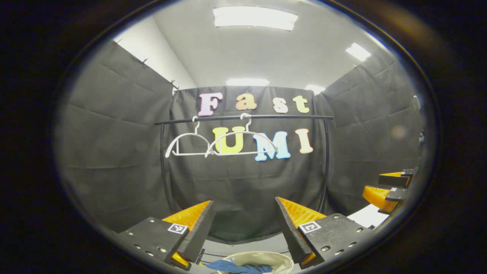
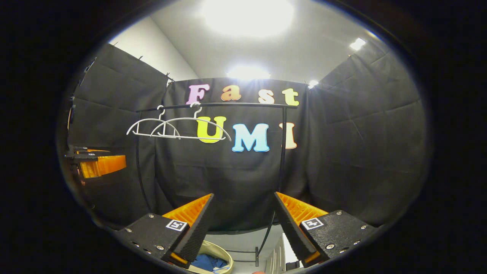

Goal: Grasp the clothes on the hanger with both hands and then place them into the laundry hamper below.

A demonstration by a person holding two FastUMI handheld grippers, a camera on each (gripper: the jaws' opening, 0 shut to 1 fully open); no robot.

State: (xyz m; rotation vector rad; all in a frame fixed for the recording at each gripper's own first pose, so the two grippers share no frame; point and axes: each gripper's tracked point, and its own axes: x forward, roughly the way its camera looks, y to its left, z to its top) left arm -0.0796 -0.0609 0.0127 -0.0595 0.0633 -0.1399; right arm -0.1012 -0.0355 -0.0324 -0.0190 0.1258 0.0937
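Two white hangers (image 1: 224,142) hang side by side on the black rail (image 1: 243,118). Both hangers are bare. In the right gripper view the same two hangers (image 2: 179,128) sit on the left part of the rail (image 2: 217,105), and they overlap a little.

Below the rail stands the laundry hamper (image 1: 262,258). It is pale and round. Blue clothes (image 1: 239,267) lie inside it. In the right gripper view the hamper (image 2: 217,255) is low down, under the rail, with the blue clothes (image 2: 207,262) in it.

The left gripper (image 1: 245,222) is held up in front of the rail. Its fingers are spread wide and pinch nothing. The hamper shows in the gap between them, at the bottom.

The right gripper (image 2: 243,217) also faces the rail. Its fingers are spread wide too, with nothing between them. The rail's thin black leg (image 2: 281,152) runs down behind its right finger.

In the left gripper view the right gripper (image 1: 390,188) shows far off to the right of the rail. In the right gripper view the left gripper (image 2: 97,161) shows far off to the left of the rail.
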